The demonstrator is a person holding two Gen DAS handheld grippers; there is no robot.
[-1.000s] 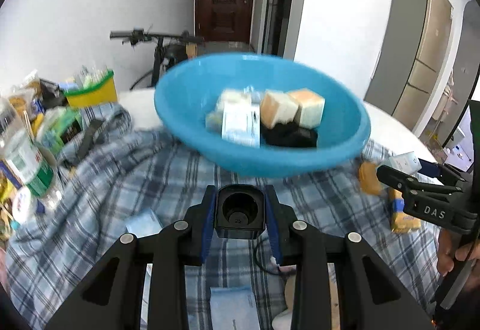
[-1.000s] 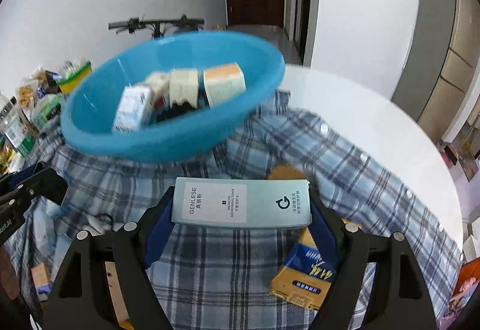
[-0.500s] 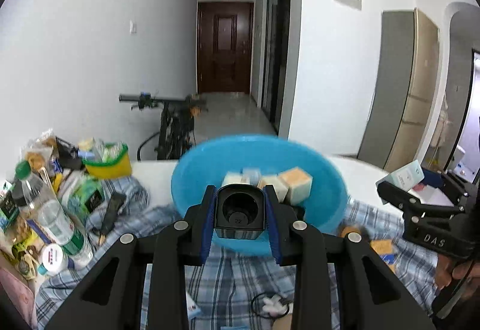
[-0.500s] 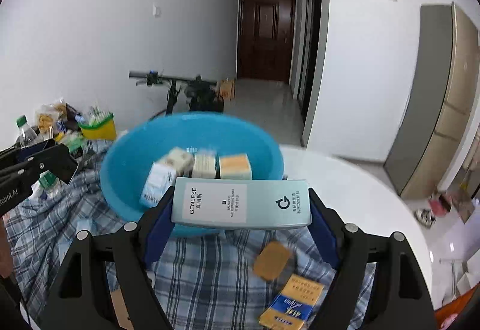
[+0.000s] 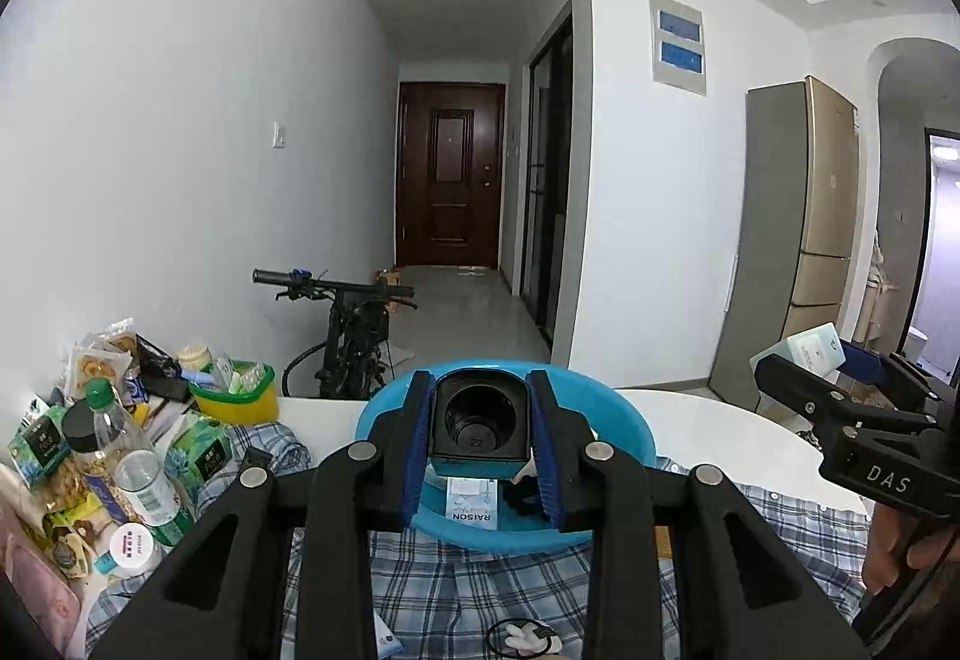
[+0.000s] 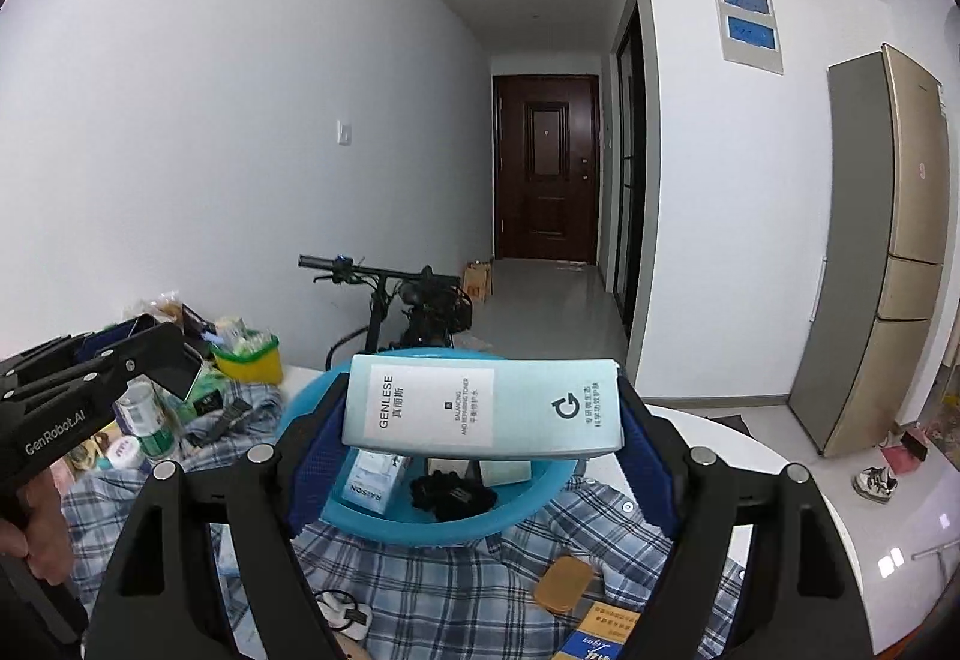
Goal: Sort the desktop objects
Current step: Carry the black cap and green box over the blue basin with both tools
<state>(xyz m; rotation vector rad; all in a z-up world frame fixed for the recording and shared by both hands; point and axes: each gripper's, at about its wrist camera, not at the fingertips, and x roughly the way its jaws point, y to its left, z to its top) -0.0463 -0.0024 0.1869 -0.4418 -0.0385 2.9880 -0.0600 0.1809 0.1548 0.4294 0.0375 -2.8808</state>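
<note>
My left gripper is shut on a small black square container, held in the air in front of the blue bowl. My right gripper is shut on a pale green GENLESE toner box, held crosswise above the blue bowl. The bowl sits on a blue plaid cloth and holds a white RAISON box, a black item and other small boxes. The right gripper with its box also shows in the left wrist view.
Snack bags, water bottles and a yellow-green basket crowd the table's left side. A tan pad and an orange-blue box lie on the cloth at the right. A bicycle stands behind the round white table.
Both grippers have risen and pulled back from the bowl, still holding their objects; the bowl now looks smaller and lower in both views.
</note>
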